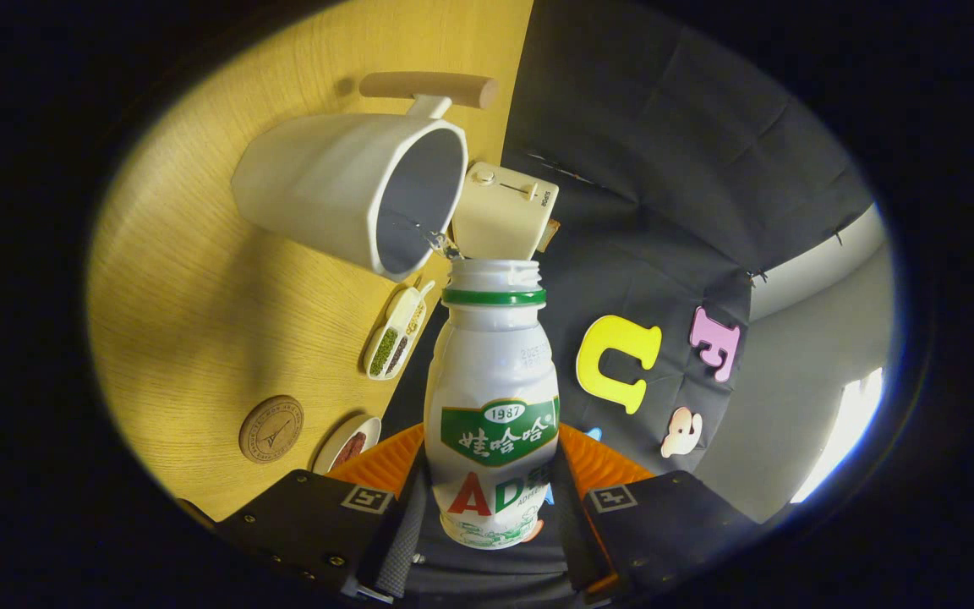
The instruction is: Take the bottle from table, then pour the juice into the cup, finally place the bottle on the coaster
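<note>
Two black fingers of the tongs [491,507] are clenched on a white plastic juice bottle [493,397], uncapped. Its long axis is tipped along the fingers, mouth just beside the rim of a white mug [326,182] on the wooden desk [191,296]; drops are seen between them.

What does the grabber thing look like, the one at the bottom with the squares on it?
The gripper has two chunky black fingers with small screws along them. Each finger carries a white square sticker with a black pattern, like a tiny code. Behind the fingers sit bright orange ribbed parts, and grey textured strips run along the inner sides.
</note>
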Tool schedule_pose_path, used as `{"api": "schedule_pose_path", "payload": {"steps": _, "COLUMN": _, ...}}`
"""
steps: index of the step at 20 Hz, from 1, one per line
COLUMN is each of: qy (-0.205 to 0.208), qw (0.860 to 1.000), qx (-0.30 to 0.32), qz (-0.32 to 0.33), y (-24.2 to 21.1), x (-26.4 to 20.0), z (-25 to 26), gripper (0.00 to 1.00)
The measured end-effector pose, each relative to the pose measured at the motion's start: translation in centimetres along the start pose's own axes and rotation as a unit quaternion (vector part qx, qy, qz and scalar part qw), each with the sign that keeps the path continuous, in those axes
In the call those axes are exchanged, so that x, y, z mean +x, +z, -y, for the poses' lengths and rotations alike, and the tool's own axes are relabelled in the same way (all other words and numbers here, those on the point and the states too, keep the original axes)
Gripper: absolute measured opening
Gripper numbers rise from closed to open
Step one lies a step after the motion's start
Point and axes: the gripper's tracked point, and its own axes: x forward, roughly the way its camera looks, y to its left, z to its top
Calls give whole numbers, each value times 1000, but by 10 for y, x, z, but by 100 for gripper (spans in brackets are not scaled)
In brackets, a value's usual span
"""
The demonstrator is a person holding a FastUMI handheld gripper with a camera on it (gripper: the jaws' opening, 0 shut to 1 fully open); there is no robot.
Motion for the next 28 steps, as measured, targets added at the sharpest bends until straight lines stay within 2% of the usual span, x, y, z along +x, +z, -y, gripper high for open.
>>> {"api": "schedule_pose_path", "payload": {"steps": 28, "qy": -28, "qw": 998, "qx": -56, "qz": 20, "y": 1, "x": -2, "z": 11, "gripper": 69}}
